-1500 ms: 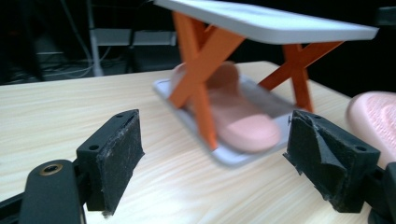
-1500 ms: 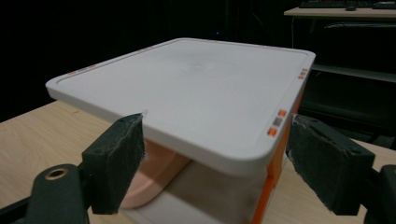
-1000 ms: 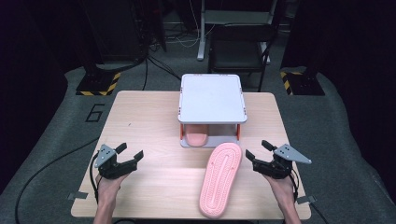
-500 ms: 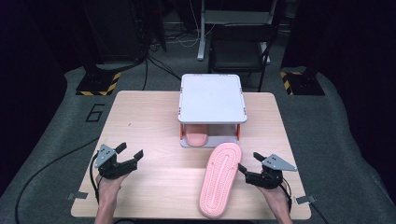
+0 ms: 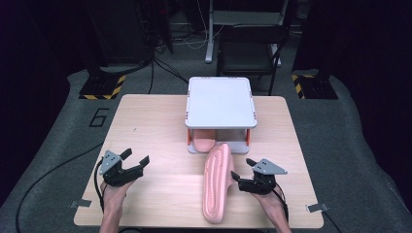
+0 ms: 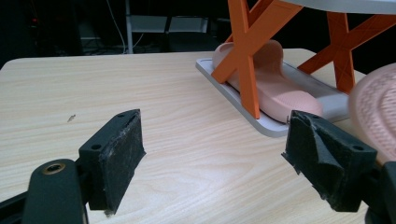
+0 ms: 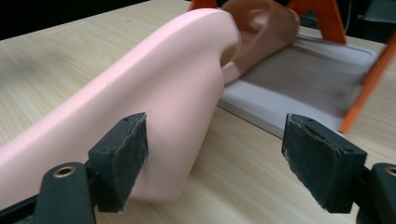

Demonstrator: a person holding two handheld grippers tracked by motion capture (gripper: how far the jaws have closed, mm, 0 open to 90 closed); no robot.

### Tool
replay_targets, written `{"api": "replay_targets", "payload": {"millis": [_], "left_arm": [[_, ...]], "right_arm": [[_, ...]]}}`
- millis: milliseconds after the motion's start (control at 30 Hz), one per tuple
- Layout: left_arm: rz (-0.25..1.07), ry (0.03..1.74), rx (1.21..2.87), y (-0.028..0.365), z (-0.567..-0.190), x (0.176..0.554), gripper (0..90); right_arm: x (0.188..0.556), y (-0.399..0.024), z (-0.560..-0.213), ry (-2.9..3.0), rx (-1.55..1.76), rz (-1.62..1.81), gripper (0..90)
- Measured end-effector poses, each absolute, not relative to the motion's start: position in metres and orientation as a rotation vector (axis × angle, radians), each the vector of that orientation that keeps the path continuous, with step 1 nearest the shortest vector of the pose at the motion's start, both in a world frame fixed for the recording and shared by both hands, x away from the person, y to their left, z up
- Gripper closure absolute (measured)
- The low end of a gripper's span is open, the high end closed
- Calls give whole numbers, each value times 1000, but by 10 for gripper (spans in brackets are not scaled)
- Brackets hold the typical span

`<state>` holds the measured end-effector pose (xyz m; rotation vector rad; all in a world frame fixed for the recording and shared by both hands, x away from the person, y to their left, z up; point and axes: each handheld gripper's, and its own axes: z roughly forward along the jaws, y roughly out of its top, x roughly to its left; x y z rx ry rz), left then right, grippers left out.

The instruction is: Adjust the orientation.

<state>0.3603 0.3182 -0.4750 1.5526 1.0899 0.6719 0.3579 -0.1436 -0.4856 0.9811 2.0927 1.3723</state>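
The right tool (image 5: 243, 177), jaws spread, is nearing the upturned pink slipper (image 5: 217, 182) lying on the table (image 5: 160, 121) before the shoe rack (image 5: 221, 102); next, clamping its strap. The left tool (image 5: 132, 163) is idling, released.

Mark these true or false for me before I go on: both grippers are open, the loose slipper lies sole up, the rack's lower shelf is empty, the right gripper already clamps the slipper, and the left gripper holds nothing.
1. Both grippers are open. True: the left gripper and the right gripper each show spread jaws.
2. The loose slipper lies sole up. True: its ribbed tread faces the high view.
3. The lower shelf of the rack is empty. False: a second slipper lies on it.
4. The right gripper already clamps the loose slipper. False: its jaws stand apart beside the slipper, one pad close against it.
5. The left gripper holds nothing. True: bare table shows between its jaws.
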Motion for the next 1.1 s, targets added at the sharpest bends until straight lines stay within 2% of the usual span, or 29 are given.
{"api": "replay_targets", "payload": {"millis": [167,567,733,833,967,1100], "left_arm": [[678,1094,1548,322,-474,358,193],[689,1099,1527,327,-472,355,193],[695,1103,1510,328,-471,355,194],[693,1104,1511,328,-472,355,194],[686,1101,1532,327,-473,356,194],[692,1100,1515,324,-473,357,197]], "right_arm": [[363,-124,-483,2096,963,1409,223],[360,-114,-480,2088,967,1419,224],[349,-134,-485,2025,1022,1465,247],[351,-159,-499,1948,1191,1521,282],[357,-159,-502,1976,1204,1515,315],[361,-137,-503,2045,1105,1489,342]]}}
